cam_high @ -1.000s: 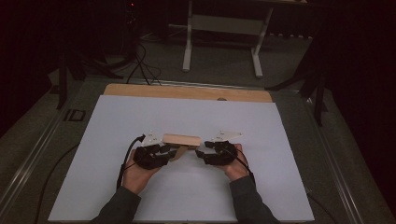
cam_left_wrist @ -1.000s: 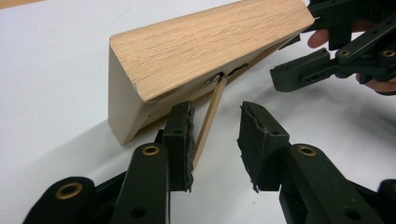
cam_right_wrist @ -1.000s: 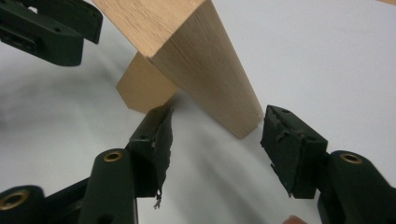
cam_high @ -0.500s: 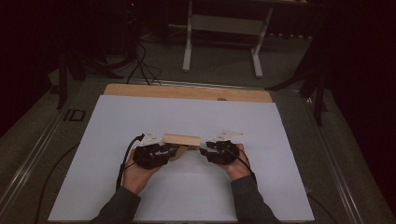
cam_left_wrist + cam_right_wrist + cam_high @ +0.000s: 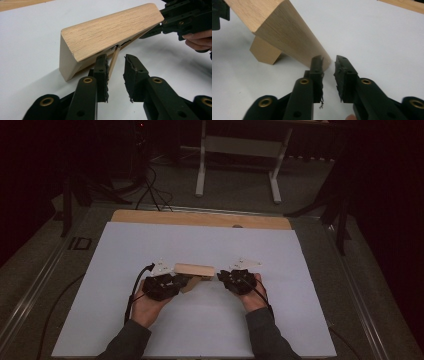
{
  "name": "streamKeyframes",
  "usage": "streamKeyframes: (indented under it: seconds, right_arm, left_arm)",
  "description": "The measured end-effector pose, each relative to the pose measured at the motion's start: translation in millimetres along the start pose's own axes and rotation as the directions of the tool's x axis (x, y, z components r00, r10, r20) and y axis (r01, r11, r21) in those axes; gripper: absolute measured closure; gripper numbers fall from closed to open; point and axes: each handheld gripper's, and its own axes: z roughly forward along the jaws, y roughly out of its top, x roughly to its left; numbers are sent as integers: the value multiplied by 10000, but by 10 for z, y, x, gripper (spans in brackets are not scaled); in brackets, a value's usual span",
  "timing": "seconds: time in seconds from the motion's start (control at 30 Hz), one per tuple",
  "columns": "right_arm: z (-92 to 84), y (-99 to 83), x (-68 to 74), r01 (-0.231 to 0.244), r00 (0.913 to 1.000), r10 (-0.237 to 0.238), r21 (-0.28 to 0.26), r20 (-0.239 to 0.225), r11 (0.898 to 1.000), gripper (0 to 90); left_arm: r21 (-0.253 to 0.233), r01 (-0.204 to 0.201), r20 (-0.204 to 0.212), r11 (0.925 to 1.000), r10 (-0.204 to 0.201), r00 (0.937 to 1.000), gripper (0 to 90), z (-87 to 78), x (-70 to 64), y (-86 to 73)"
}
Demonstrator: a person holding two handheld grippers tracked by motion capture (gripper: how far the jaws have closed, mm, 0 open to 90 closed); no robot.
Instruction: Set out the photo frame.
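Wooden block [image 5: 107,35] tilted on white worktop [image 5: 200,245], between both grippers. Left gripper [image 5: 116,75] jaws narrowly apart beside its thin strut; right gripper [image 5: 328,75] jaws narrowly apart at its end

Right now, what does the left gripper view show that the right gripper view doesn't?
Left gripper view: a thin wooden strip slanting under the wooden block, between the left gripper's parted jaws, and the right gripper at the block's far end. Right gripper view: a small square wooden leg beneath the block, and the right gripper's jaws parted beside the block's end. Both: the block on the white table sheet.
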Motion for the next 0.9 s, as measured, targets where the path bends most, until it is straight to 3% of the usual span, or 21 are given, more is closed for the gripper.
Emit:
streamKeyframes:
  seconds: [0.1,0.4,0.57,0.9]
  right_arm:
    - [13,14,0,-164,9997,167,-166,168,9997,849]
    - [7,57,-15,-400,9991,405,-466,108,9981,880]
    - [39,132,-2,-333,9993,342,-595,137,9977,879]
    - [73,270,10,-478,9989,478,-830,-16,9954,880]
  left_arm:
    - [79,-59,-172,10000,61,9998,768,13,5,-5]
    - [52,-28,-590,10000,31,9983,843,26,38,-12]
    - [34,-23,-598,10000,25,9982,893,38,44,-15]
    - [114,22,-610,9999,-15,9981,894,92,43,-18]
